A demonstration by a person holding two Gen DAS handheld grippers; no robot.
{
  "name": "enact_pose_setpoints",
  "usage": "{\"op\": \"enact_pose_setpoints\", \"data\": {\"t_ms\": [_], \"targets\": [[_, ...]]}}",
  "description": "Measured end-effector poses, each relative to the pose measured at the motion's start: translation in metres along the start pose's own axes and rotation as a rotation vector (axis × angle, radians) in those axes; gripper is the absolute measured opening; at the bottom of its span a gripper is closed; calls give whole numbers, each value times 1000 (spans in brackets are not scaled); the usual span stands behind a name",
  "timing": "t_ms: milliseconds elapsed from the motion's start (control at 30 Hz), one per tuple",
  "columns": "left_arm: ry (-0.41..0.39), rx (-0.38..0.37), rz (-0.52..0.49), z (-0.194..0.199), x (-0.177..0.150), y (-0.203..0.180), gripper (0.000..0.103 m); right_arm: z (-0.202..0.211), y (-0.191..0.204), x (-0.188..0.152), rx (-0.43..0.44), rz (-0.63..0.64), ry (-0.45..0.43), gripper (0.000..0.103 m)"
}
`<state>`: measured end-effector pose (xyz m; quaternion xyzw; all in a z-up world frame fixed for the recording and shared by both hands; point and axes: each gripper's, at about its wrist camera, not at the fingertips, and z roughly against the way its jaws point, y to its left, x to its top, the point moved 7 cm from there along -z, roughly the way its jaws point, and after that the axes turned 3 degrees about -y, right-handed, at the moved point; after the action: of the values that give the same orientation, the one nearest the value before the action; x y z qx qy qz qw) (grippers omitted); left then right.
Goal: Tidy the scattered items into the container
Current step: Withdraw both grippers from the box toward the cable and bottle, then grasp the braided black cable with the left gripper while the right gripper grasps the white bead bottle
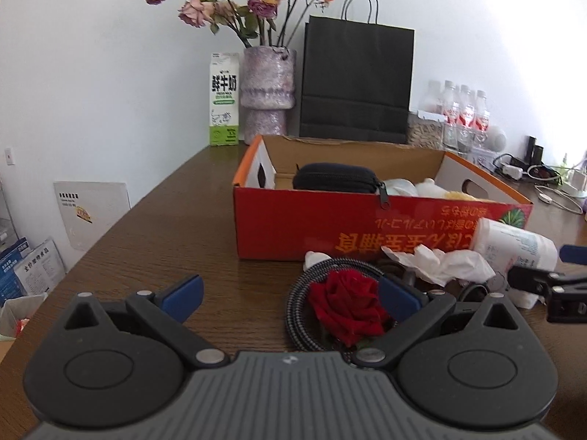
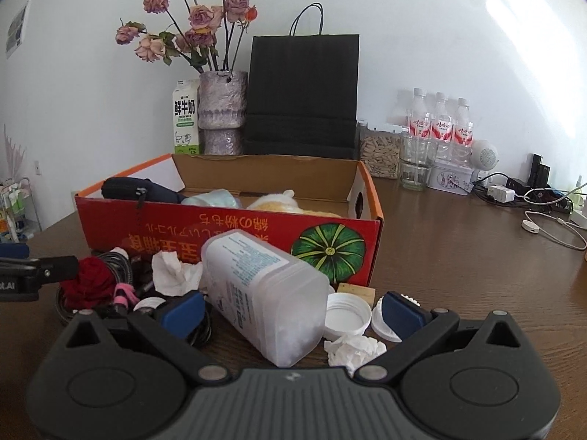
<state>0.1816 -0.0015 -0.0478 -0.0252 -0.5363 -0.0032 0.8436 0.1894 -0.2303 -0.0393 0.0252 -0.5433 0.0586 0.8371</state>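
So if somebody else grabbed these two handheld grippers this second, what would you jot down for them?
Left gripper: open, empty, low over the table, the red rose by its right finger.
Right gripper: open, empty, the fallen plastic bottle between its fingers, not yet clamped.
Done: the black zip pouch, a pale cloth and a plush toy lie in the red box.
Left: rose, braided cable, crumpled tissues, bottle, white caps, all on the table in front of the box.
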Motion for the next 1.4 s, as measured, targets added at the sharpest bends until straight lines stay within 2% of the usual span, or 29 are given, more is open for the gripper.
{"op": "enact_pose_setpoints", "data": {"t_ms": [100, 167, 233, 300, 433, 600, 700, 967, 1133, 1400], "targets": [[21, -15, -1, -3, 1, -5, 103, -7, 3, 3, 0, 24, -6, 100], [39, -22, 5, -6, 2, -8, 103, -15, 8, 4, 34, 46, 19, 92], [63, -33, 5, -9, 3, -12, 103, -20, 12, 3, 67, 60, 42, 68], [94, -50, -1, -13, 4, -16, 103, -20, 13, 2, 91, 58, 51, 58], [150, -89, 10, -23, 4, -25, 103, -12, 11, 0, 117, 31, 36, 50], [202, -98, 0, -34, 5, -35, 103, -1, 4, -1, 83, 12, 5, 46], [242, -55, -38, -44, 2, -39, 103, 1, 1, -2, 72, 5, 4, 46], [323, -18, -73, -55, -6, -36, 103, 3, 2, -2, 69, 17, -7, 45], [329, -30, -98, -53, -5, -39, 98, 4, 4, -3, 75, 19, -4, 45], [279, -59, -110, -38, -2, -40, 96, 5, 3, -2, 79, 8, -10, 45]]}}
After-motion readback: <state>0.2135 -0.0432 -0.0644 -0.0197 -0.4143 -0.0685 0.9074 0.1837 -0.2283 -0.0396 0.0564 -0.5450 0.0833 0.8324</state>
